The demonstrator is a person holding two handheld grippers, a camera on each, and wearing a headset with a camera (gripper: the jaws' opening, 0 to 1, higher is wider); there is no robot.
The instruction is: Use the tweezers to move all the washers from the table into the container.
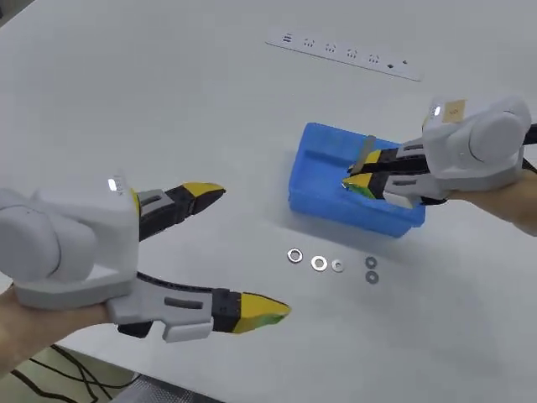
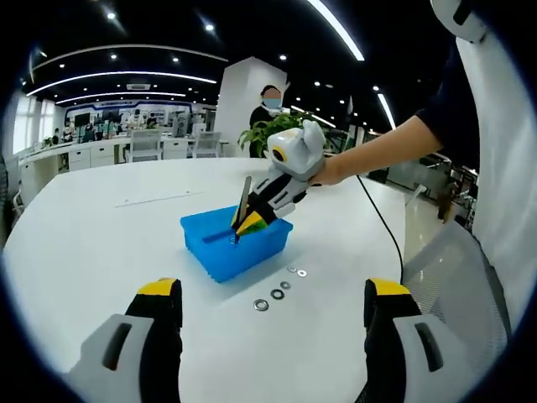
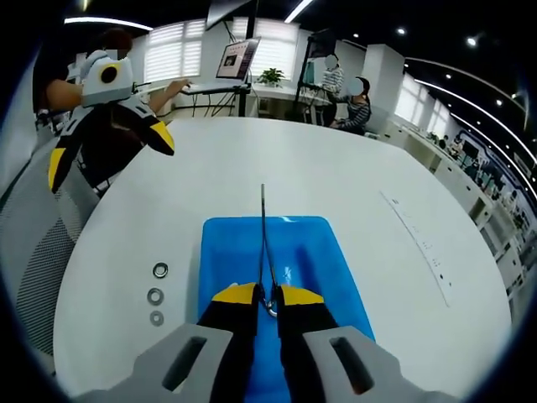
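- Right gripper (image 3: pixel 268 295): jaws are closed down on the tweezers (image 3: pixel 263 243), which are pinched near their rear end between the yellow tips.
- Tweezers are seen running straight ahead of the jaws, prongs together, with the tips down inside the blue container (image 3: pixel 310 252).
- Whether anything is held at the tweezer tips cannot be told.
- The container is found directly beneath and ahead of the right gripper, resting on the white table (image 1: pixel 126 101).
- Washers (image 1: pixel 319 264): five are counted in a loose row on the table, just outside the container's wall, to the left of the right gripper.
- Left gripper (image 1: pixel 252 250): jaws are spread wide and nothing is held; it is kept above the table, well apart from the container, with the washers ahead of it.
- A power strip (image 1: pixel 344 53) is noted on the table beyond the container.
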